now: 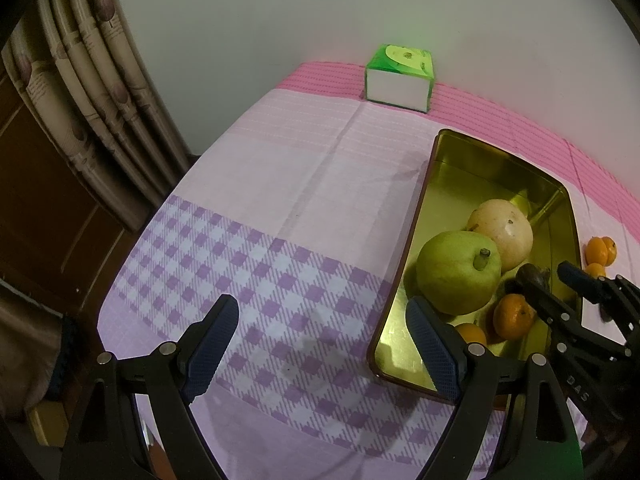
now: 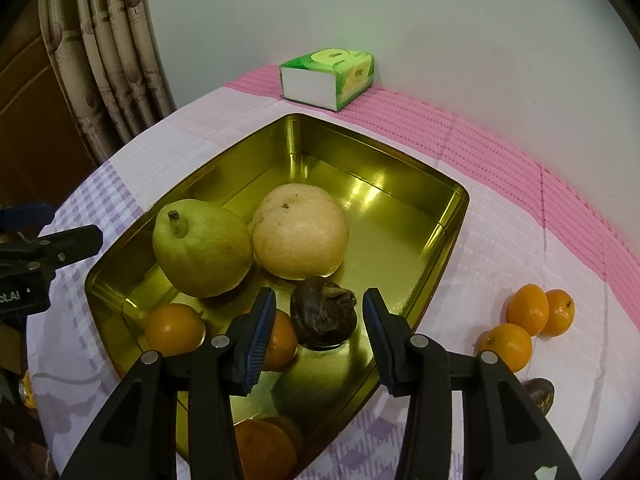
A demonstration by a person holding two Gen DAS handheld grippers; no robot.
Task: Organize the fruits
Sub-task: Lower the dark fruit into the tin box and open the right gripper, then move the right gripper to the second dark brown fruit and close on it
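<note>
R claw [image 2: 319,322] is wide open w/ nothing held, over the dark fruit [image 2: 322,312] now in the gold tin [image 2: 456,216], so drop looks done & next it must go get the oranges [image 2: 528,314] outside.

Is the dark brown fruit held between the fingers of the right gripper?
No, the dark brown fruit rests inside the golden tin, apart from the open right gripper.

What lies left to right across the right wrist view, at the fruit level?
Left gripper → green pear → pale pear → gold tin's right wall → three oranges on the cloth.
</note>
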